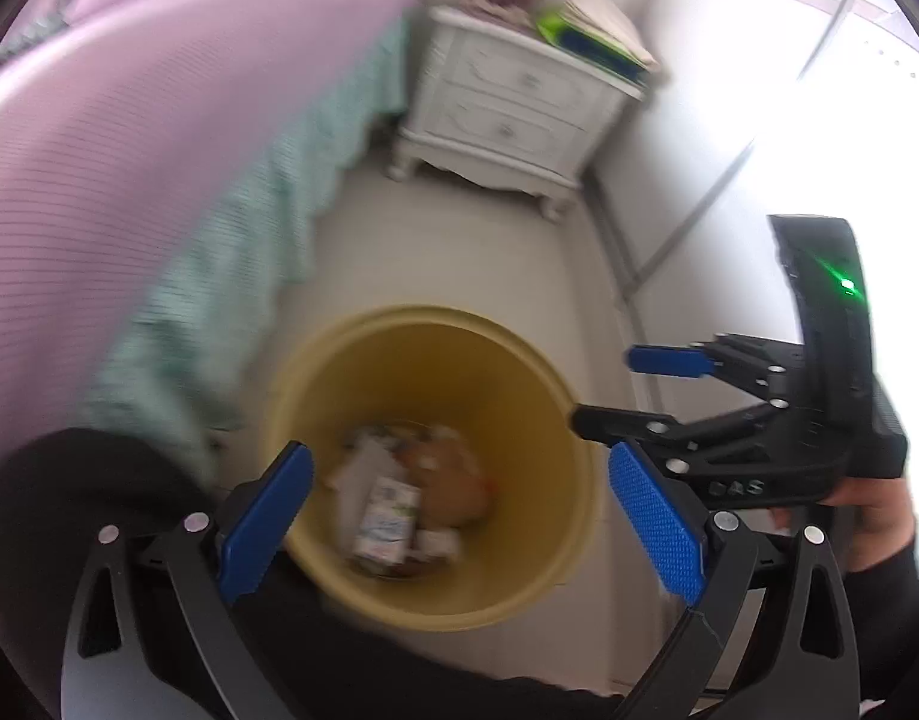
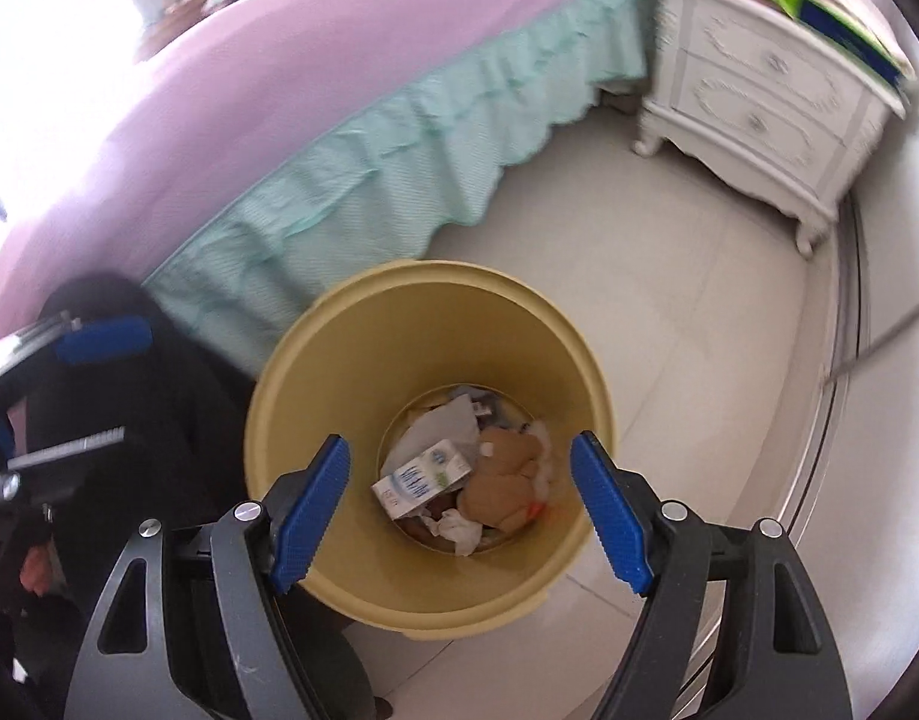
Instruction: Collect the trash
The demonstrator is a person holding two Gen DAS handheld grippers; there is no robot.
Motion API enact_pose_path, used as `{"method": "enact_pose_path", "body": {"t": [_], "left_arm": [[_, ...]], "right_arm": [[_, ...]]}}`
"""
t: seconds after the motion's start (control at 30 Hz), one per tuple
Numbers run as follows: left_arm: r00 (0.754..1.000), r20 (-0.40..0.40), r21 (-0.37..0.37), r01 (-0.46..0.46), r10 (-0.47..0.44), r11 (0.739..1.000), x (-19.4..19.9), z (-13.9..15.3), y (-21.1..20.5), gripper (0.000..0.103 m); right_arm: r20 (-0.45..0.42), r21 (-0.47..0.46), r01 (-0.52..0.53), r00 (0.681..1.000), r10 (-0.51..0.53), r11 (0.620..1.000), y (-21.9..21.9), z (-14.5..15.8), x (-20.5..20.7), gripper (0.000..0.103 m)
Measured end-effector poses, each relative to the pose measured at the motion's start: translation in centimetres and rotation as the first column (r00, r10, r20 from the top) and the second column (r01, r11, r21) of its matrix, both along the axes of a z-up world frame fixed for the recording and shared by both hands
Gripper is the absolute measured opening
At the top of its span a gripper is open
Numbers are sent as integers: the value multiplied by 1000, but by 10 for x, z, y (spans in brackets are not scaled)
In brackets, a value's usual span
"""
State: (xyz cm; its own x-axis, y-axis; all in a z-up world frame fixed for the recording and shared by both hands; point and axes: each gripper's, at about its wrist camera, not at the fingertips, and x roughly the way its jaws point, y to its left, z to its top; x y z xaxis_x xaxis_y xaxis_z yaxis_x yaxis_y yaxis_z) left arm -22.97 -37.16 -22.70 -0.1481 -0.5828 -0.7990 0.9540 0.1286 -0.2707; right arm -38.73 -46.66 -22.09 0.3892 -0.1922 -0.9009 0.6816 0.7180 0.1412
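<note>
Yellow bin (image 2: 291,396) under both spread, empty claws, carton (image 2: 420,480) sharp only rightward

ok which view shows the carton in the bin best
The right wrist view: the carton lies sharp and unobstructed inside the yellow bin. The left wrist view shows it too, but motion-blurred.

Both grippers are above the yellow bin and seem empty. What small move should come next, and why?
Probably lift both away from the yellow bin and turn to look for more trash. The left gripper and right gripper are open and hold nothing, while a milk carton, a brown plush toy and crumpled paper lie inside already.
</note>
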Motion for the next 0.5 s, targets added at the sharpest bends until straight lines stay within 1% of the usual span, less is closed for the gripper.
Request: {"method": "enact_pose_path", "body": {"t": [0.07, 0.13, 0.17, 0.23, 0.3, 0.37, 0.43, 0.5], "left_arm": [[997, 30, -47, -68, 70, 997, 10, 16, 19, 99], [985, 65, -100, -155, 162, 983, 26, 34, 42, 99], [973, 86, -129, -201, 213, 971, 33, 44, 56, 99], [937, 129, -190, -297, 323, 936, 49, 64, 85, 99], [879, 162, -239, -405, 448, 882, 65, 84, 116, 99], [807, 178, -282, -506, 563, 815, 80, 102, 151, 99], [728, 200, -301, -591, 656, 748, 94, 115, 184, 99], [655, 232, -309, -651, 719, 693, 103, 125, 212, 99]], "right_arm": [[28, -15, -35, 999, 36, 999, 9, 10, 12, 74], [66, -56, -73, 995, 77, 996, 20, 27, 28, 74], [84, -75, -104, 990, 110, 992, 28, 33, 38, 74], [129, -131, -190, 970, 207, 973, 48, 54, 63, 74], [167, -180, -271, 939, 301, 945, 70, 71, 87, 76], [194, -224, -363, 893, 406, 905, 95, 88, 116, 80], [187, -245, -439, 854, 486, 865, 119, 99, 144, 80], [204, -267, -508, 801, 563, 819, 142, 111, 170, 80]]}}
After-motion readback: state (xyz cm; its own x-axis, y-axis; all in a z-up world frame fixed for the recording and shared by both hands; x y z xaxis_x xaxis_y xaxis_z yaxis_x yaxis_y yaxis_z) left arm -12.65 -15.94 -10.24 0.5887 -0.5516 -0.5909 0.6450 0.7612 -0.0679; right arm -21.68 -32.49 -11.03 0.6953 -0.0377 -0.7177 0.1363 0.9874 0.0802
